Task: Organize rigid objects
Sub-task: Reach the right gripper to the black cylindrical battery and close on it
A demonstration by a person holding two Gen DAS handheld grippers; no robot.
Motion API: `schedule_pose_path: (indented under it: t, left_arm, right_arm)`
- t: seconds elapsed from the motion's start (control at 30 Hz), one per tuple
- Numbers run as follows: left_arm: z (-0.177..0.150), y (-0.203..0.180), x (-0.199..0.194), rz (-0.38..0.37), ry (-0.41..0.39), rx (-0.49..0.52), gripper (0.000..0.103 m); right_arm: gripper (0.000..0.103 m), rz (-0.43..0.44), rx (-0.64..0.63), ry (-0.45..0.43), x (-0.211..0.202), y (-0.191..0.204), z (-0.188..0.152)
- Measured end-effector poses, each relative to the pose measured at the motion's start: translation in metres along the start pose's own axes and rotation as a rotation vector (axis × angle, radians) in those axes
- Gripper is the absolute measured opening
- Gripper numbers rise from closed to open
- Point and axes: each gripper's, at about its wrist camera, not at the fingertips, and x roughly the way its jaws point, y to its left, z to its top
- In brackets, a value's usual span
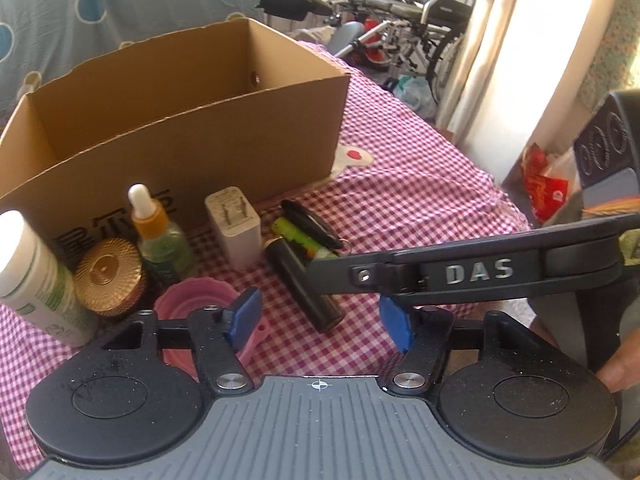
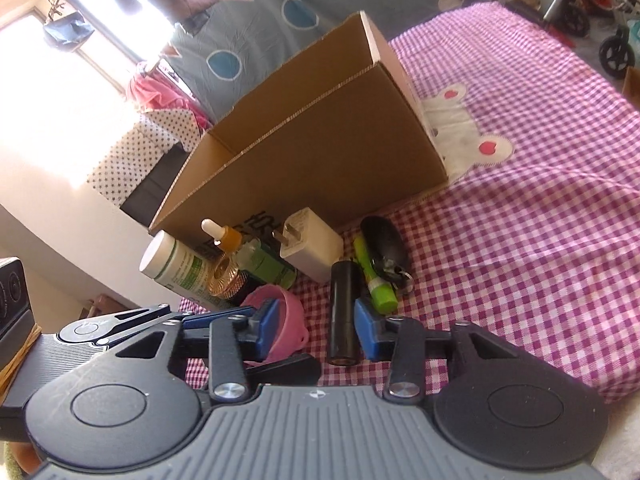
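Observation:
A row of small items lies in front of an open cardboard box (image 1: 192, 140) (image 2: 320, 152): a white bottle (image 1: 36, 276), a gold-lidded jar (image 1: 108, 276), a dropper bottle (image 1: 156, 236), a white charger (image 1: 236, 228), a black cylinder (image 1: 304, 280) (image 2: 344, 312), a green tube (image 1: 300, 238) (image 2: 374, 276), a black key fob (image 2: 382, 240) and a pink cup (image 1: 188, 300) (image 2: 286, 316). My left gripper (image 1: 320, 320) is open over the cylinder's near end, its left pad by the pink cup. My right gripper (image 2: 318, 324) is open, with the cylinder just inside its right pad.
The items rest on a pink checked cloth (image 1: 400, 208) (image 2: 520, 240) with a bear patch. The right gripper's finger (image 1: 460, 276) crosses the left wrist view above the cylinder. A wheelchair (image 1: 420, 20) and curtains stand beyond the cloth's far edge.

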Motion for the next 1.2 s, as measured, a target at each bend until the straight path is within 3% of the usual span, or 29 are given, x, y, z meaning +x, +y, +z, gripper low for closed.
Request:
schedule_pose_path:
  t: [0.3,0.57,0.9,1.2]
  left_arm:
    - [0.007,-0.009,0.024,0.037,0.061,0.065,0.041]
    - [0.01,-0.004,0.039,0.03,0.115,0.039,0.039]
    - [0.001,-0.001,0.044,0.006,0.163,-0.01,0.034]
    - [0.003,-0.003,0.047,0.024,0.153,0.008,0.034]
  right_arm:
    - [0.03,-0.01,0.029,0.083,0.024,-0.011,0.006]
    - [0.024,-0.028,0.069,0.122,0.041,-0.019,0.007]
    - [0.023,0.013,0.148,0.152,0.038,-0.027,0.002]
    - [0.025,-0.063,0.09,0.141,0.046,-0.008,0.01]
